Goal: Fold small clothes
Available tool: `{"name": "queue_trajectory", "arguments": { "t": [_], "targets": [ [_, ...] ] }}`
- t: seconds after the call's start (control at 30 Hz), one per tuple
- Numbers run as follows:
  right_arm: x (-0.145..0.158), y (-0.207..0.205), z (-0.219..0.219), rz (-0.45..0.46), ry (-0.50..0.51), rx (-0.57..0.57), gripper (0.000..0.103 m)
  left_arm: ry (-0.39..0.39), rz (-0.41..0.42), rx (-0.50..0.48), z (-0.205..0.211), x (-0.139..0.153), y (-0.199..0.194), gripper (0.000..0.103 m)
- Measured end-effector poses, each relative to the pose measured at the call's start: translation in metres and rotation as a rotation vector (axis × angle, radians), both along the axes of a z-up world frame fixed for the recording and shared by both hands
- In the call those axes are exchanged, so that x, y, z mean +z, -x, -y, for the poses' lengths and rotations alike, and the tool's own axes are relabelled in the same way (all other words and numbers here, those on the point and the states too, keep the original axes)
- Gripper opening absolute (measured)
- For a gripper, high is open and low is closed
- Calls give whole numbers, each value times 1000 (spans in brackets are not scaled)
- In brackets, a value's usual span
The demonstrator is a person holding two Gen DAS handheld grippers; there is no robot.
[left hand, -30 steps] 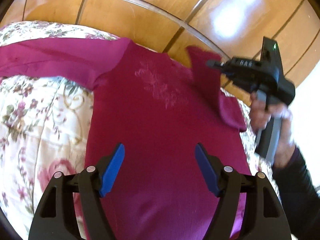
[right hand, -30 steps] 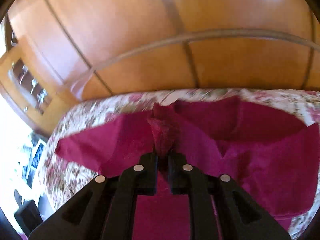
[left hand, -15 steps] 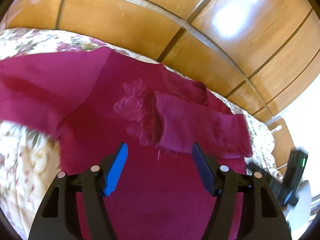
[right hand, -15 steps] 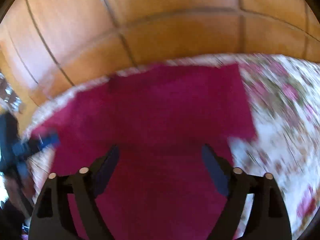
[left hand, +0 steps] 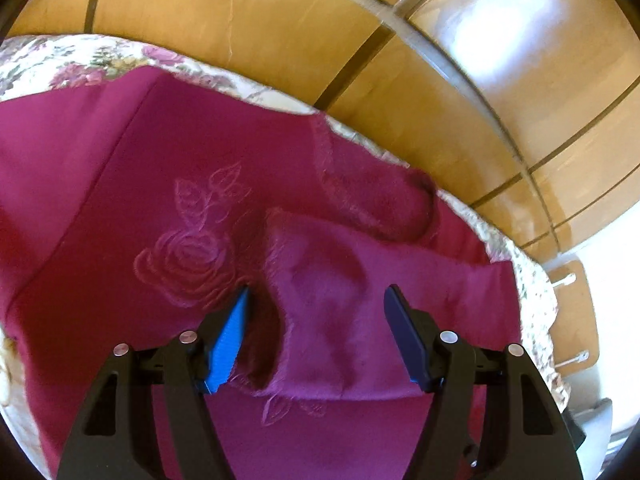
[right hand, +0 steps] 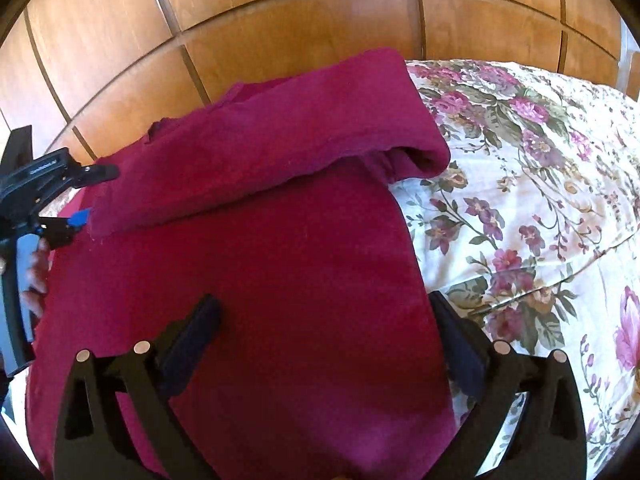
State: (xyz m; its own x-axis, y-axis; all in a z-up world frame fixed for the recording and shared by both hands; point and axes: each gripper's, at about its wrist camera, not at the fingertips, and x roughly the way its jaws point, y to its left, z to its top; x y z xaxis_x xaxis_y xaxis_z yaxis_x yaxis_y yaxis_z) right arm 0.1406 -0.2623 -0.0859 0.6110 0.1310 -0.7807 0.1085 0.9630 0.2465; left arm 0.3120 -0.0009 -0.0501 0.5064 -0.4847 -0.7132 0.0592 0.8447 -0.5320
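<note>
Left gripper [left hand: 316, 336] is hovering wide open, straddling folded sleeve [left hand: 360, 300] of maroon sweater [left hand: 120, 220]. Right gripper [right hand: 324, 344] is gaping wide, holding nothing.

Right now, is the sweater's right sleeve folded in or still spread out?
Folded in: the sleeve lies across the sweater's chest, its cuff beside the rose.

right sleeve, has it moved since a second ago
Yes. The right sleeve was lifted up off the sweater's right side; now it lies folded across the chest, its cuff beside the embroidered rose, between the open left tongs.
</note>
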Motion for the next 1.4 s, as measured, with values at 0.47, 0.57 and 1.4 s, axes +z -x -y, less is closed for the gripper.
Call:
{"name": "queue_trajectory", "arguments": {
  "t": [0.47, 0.57, 1.4],
  "targets": [
    [16, 2, 20, -2, -182, 3, 101, 40, 214, -44, -31, 76, 4, 5],
    [24, -4, 32, 18, -354, -4, 101, 29, 198, -32, -43, 72, 5, 5],
    [80, -83, -8, 148, -162, 87, 101, -165, 109, 19, -45, 7, 1, 5]
  ]
}}
